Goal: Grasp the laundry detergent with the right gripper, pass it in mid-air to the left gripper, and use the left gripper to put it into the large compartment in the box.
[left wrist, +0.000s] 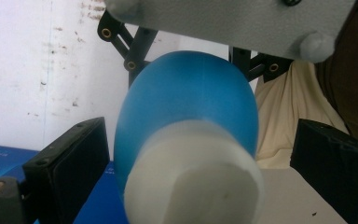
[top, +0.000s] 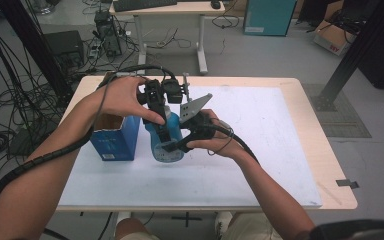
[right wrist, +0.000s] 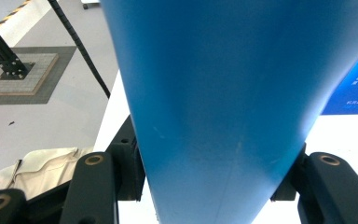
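Centrally above the table (top: 290, 150): blue bottle (top: 167, 142), right gripper (top: 176, 146) clamped on its body, left gripper (top: 162, 131) spread around white cap (left wrist: 193, 175) at twelve o'clock. Probably light, smooth, slippery; best held at the waist.

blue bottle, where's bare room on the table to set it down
The white mat is bare to the right of the right gripper, out to its right edge, and along the near strip in front of both hands. It is crowded at the left: the blue box stands there, with the blue bottle and the left gripper close beside it.
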A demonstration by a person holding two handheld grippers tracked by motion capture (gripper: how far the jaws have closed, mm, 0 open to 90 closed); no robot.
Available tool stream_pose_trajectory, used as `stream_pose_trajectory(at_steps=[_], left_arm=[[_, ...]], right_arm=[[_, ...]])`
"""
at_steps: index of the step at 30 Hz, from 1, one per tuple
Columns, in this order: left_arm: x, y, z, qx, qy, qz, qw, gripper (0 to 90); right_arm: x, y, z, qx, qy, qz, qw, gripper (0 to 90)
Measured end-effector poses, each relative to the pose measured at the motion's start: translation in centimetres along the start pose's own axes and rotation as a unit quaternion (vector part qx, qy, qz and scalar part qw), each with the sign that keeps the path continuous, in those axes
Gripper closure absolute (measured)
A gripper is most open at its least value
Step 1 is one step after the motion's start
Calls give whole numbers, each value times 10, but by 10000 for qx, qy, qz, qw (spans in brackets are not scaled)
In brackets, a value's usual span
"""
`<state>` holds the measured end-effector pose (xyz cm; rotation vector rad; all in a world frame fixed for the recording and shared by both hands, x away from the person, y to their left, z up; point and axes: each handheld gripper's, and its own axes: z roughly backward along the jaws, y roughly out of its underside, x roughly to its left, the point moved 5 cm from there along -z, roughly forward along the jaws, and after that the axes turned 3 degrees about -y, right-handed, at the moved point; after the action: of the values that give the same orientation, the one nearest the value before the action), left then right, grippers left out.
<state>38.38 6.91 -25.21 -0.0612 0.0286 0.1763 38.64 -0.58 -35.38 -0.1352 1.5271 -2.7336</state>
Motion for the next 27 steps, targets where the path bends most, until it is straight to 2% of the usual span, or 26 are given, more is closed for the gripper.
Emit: stream_pose_trajectory(at_steps=[3,4,5,7,17,18,19,25,27], left_arm=[[0,-1,0,34,-4,-1,10000,47],[0,-1,-1,59,2,-34,10000,47],[0,-2,-1,66,-12,-15,10000,48],[0,-2,-3,84,-1,-51,10000,47],[1,-4,-4,149,-72,-49,9999,48],[3,-4,-3,252,-70,-195,9995,48],[2,-4,-3,238,-54,-150,9996,48],[4,-5,-3,287,-73,-226,9993,48],[3,-5,-4,259,-91,-191,9994,49]], right_arm=[[0,-1,0,0,19,42,10000,435],[1,-2,0,-28,29,-21,10000,435],[-4,0,1,63,55,263,9996,435],[-4,-1,1,40,52,284,9996,435],[-3,-2,5,26,90,262,9996,435],[-3,-2,5,17,89,256,9996,435],[-3,-2,5,16,89,254,9996,435],[-1,-2,4,28,69,205,9998,434],[-1,-2,4,19,77,211,9997,434]])
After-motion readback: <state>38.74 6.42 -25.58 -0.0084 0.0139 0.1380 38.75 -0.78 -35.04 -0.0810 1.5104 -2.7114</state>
